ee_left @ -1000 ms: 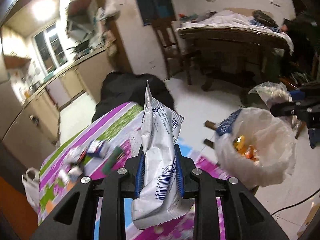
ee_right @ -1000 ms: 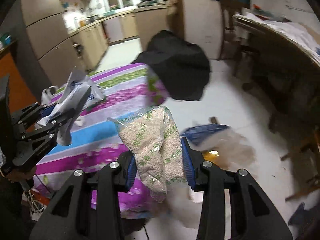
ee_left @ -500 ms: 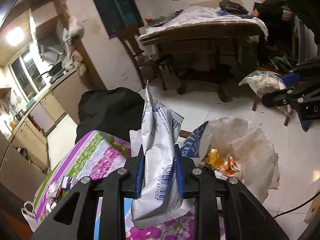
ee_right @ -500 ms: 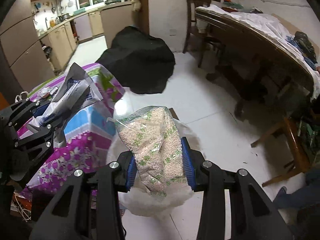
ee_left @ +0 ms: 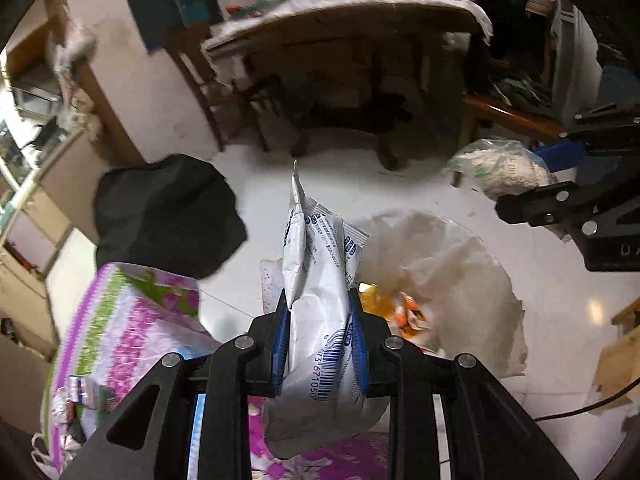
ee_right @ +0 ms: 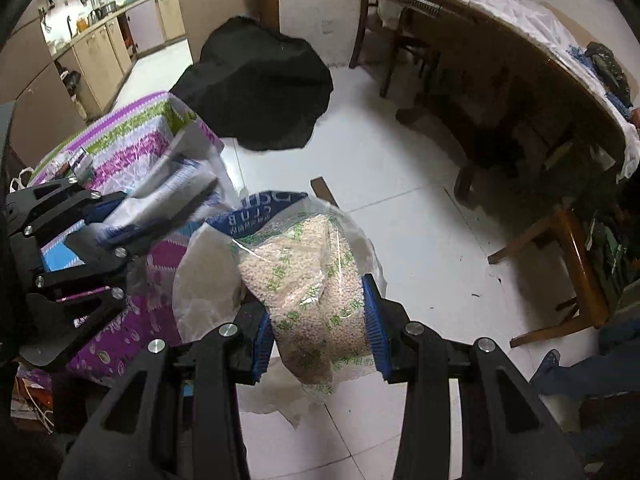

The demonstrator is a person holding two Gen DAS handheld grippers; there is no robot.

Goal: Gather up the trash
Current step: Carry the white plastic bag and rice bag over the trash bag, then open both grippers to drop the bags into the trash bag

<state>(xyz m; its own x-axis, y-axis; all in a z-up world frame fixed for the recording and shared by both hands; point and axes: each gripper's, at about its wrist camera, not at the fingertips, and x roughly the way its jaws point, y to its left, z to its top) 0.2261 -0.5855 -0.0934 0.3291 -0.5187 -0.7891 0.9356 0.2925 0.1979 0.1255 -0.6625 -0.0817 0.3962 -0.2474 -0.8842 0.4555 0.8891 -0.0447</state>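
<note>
White crumpled wrapper (ee_left: pixel 316 292) with blue print and barcode clamped upright in my left gripper (ee_left: pixel 319 340), clear grain bag (ee_right: pixel 316 280) pinched in my right gripper (ee_right: pixel 320 328), both near the white trash bag (ee_left: pixel 472 276) on the floor.

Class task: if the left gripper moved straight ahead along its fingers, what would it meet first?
Probably the near rim of the white trash bag, just beyond the white wrapper that the left gripper holds; depth is unclear.
</note>
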